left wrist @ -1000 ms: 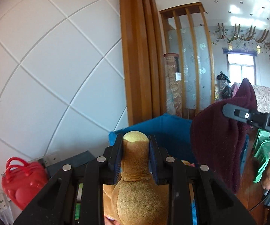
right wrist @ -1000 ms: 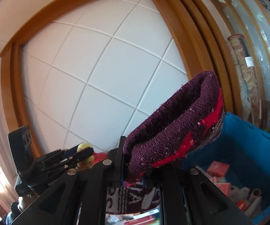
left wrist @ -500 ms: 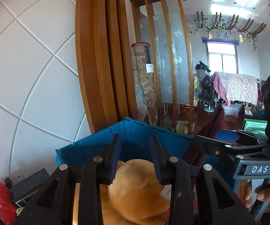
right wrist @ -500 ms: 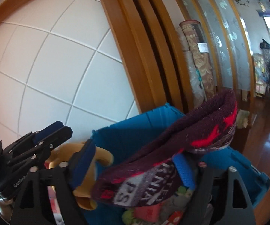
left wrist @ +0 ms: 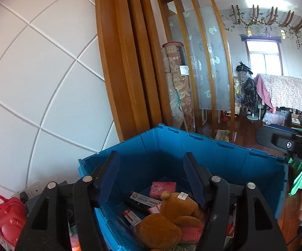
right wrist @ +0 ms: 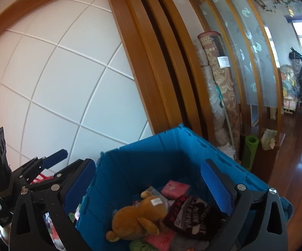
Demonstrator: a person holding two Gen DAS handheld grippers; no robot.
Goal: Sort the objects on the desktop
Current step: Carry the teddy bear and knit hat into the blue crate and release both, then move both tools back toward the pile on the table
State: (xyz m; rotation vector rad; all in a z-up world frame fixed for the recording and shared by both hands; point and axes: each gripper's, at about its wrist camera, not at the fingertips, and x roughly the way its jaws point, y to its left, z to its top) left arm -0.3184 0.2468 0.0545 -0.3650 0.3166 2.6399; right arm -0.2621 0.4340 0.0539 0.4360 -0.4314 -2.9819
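A blue plastic crate (left wrist: 213, 152) (right wrist: 151, 156) stands below both grippers. A brown teddy bear (left wrist: 167, 219) (right wrist: 136, 215) lies inside it on pink boxes and packets. A dark maroon knit hat (right wrist: 190, 215) with red and white lettering lies next to the bear. My left gripper (left wrist: 151, 175) is open and empty above the crate. My right gripper (right wrist: 149, 179) is open and empty above the crate. The right gripper's body (left wrist: 287, 146) shows at the right edge of the left wrist view, and the left gripper (right wrist: 46, 163) shows at the left of the right wrist view.
A red toy bag (left wrist: 4, 213) and a wall socket (left wrist: 29, 190) sit left of the crate. A white panelled wall (left wrist: 35, 83) and a wooden frame (left wrist: 125, 62) stand behind. Rolled carpets (right wrist: 220, 83) and a green roll (right wrist: 249, 150) lean past the crate.
Both grippers opened. The teddy bear dropped from my left gripper and the knit hat from my right gripper, and both now lie in the blue crate.
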